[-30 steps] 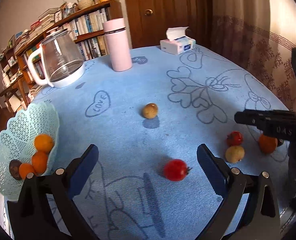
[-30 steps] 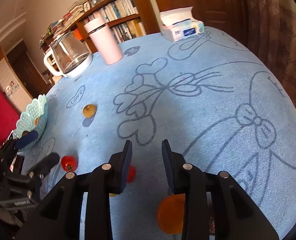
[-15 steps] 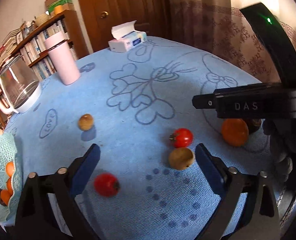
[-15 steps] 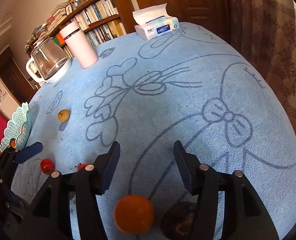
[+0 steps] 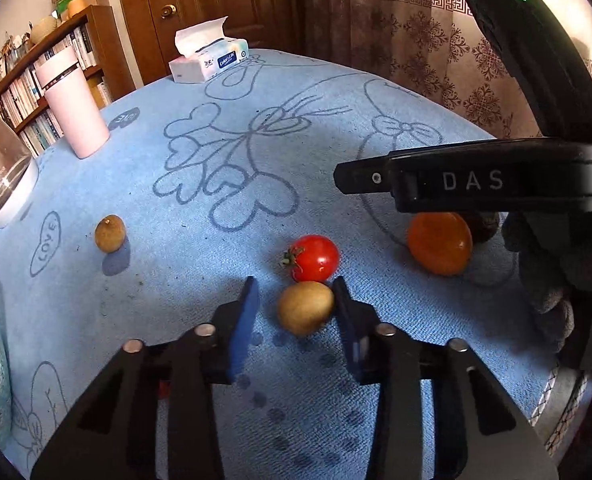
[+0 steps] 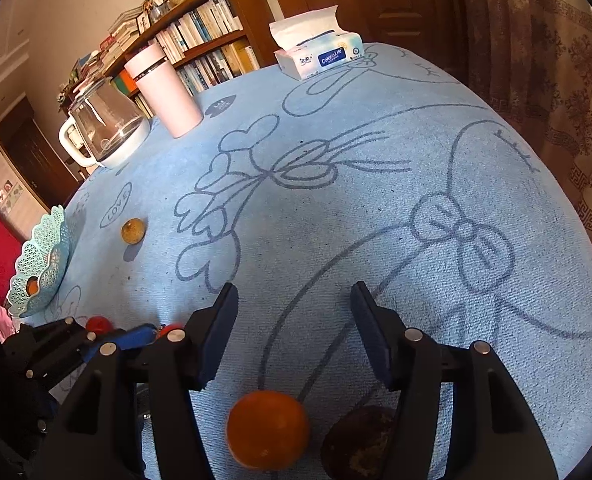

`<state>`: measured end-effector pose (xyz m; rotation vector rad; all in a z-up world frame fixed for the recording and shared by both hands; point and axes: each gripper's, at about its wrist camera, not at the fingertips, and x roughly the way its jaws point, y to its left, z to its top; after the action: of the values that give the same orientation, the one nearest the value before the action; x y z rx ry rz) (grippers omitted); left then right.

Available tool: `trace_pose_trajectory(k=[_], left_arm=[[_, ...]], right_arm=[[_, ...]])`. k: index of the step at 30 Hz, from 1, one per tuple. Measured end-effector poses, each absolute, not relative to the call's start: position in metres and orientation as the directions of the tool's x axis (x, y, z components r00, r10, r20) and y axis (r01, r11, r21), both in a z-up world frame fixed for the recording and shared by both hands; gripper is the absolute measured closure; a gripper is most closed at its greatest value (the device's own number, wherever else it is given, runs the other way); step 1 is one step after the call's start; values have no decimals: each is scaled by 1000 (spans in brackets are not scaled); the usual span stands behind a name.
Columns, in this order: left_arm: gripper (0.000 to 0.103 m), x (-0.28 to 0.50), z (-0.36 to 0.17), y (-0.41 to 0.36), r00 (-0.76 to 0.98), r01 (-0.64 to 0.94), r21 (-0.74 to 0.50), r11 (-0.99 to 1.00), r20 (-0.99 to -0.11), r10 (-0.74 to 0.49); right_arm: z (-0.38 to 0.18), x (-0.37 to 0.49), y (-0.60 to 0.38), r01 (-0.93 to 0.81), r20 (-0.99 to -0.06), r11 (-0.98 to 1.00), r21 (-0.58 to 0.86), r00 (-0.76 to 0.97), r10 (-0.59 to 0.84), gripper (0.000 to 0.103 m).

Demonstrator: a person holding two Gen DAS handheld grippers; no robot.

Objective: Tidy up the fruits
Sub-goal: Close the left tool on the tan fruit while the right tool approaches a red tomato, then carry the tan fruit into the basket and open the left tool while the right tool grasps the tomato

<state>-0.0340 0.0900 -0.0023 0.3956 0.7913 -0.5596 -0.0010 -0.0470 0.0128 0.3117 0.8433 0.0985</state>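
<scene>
The left gripper is straddling a small brown fruit on the near part of the blue tablecloth, its fingers apart and not yet touching; a tomato sits just beyond. The fruit looks light, round and apt to roll, so gripping across its middle seems wise. The right gripper is hanging open above an orange. The soft cloth is damping rolling; a bookshelf is standing far behind.

A tan longan lay on the counter, touching a red cherry tomato. Further right sat an orange mandarin beside a dark fruit. Another longan lay well apart.
</scene>
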Motion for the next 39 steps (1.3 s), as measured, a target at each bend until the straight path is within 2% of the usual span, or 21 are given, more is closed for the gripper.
trace_pose_trajectory(k=[1, 10, 20, 25, 32, 39], left_arm=[[75, -35, -1, 91, 566, 611, 113, 784, -754, -332], [75, -39, 27, 119, 632, 546, 85, 833, -695, -343], [75, -27, 58, 174, 734, 388, 71, 919, -627, -261], [75, -25, 61, 189, 747, 358, 56, 932, -616, -250], [75, -23, 65, 202, 761, 330, 38, 943, -602, -242], [75, -22, 69, 219, 777, 284, 23, 959, -592, -215]], right_arm=[[14, -2, -46, 28, -711, 950, 311, 670, 213, 44], [29, -14, -21, -120, -650, 955, 273, 708, 274, 44], [22, -20, 18, -279, -694, 939, 202, 636, 338, 53], [16, -23, 32, -313, -730, 937, 156, 603, 323, 63], [14, -27, 51, -341, -763, 939, 43, 595, 251, 72], [18, -26, 45, -310, -758, 946, 90, 595, 267, 75]])
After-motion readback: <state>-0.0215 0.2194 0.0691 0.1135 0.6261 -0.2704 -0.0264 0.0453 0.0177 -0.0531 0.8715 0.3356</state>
